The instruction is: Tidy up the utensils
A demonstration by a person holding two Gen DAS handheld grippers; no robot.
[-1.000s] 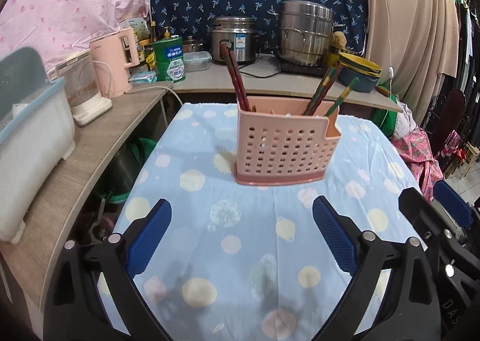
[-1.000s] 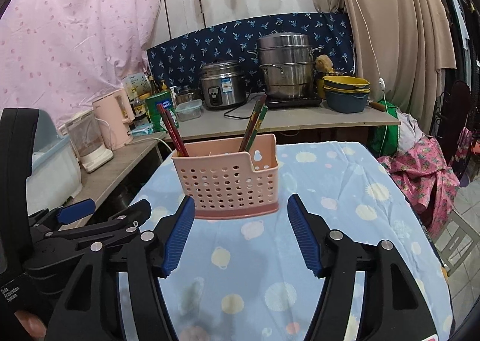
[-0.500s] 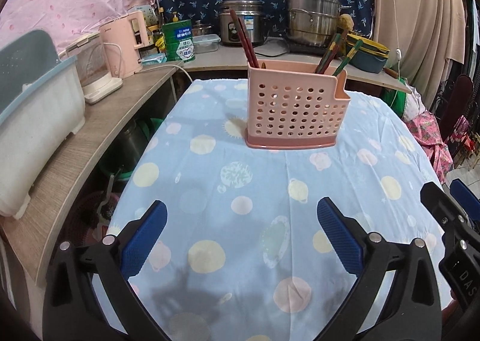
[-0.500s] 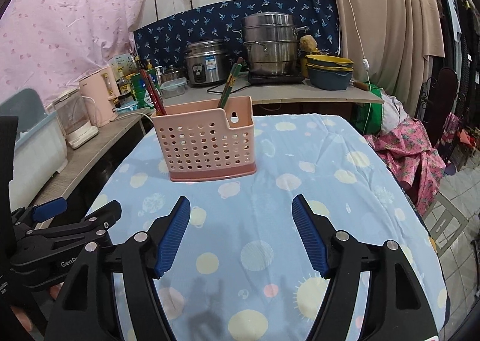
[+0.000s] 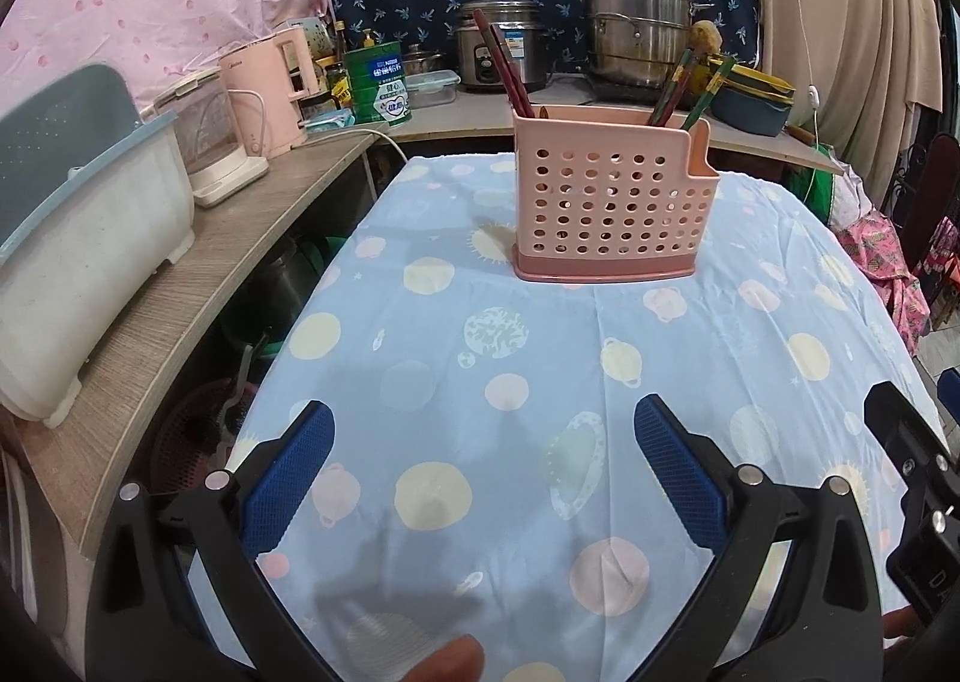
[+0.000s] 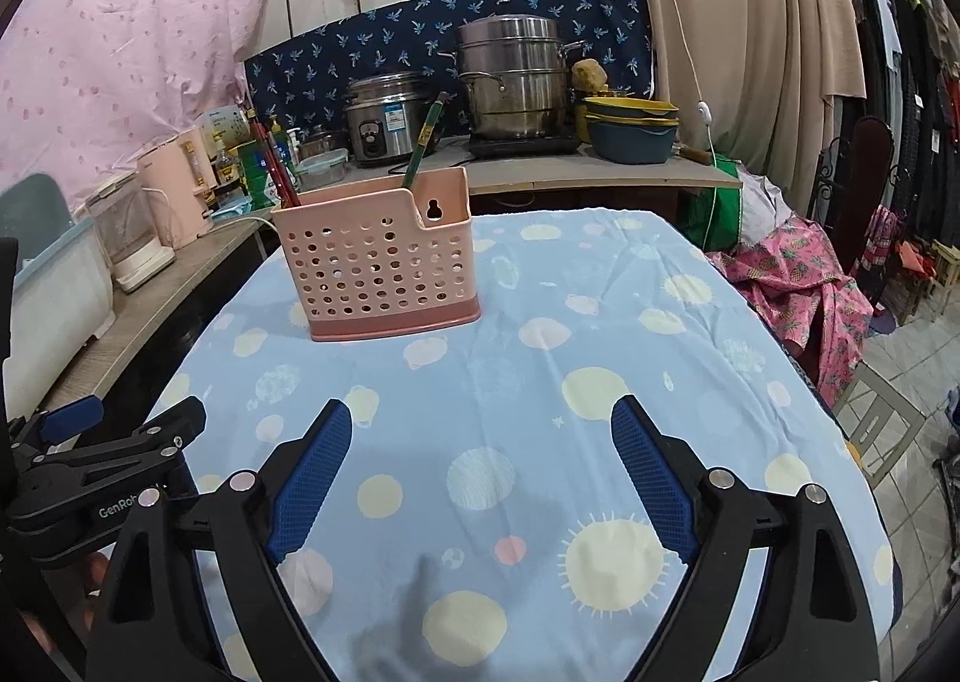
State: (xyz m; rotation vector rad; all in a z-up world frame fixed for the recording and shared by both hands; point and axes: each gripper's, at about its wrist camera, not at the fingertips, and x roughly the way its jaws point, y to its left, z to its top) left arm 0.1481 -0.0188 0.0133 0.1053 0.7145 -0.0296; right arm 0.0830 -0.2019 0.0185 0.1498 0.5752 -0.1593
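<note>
Both grippers have drawn back from the holder [image 5: 612, 202]; wide open, empty, over bare tablecloth [image 6: 540, 382].

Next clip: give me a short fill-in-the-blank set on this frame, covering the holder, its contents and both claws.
1. The pink holder stands on a tablecloth whose main colour is ____.
2. The red chopsticks stick out of the holder at its ____ end, seen from the left wrist camera.
3. Between the pads of the left claw and the right claw there is ____.
4. Both claws are ____.

Missing words: blue; left; nothing; open
</note>
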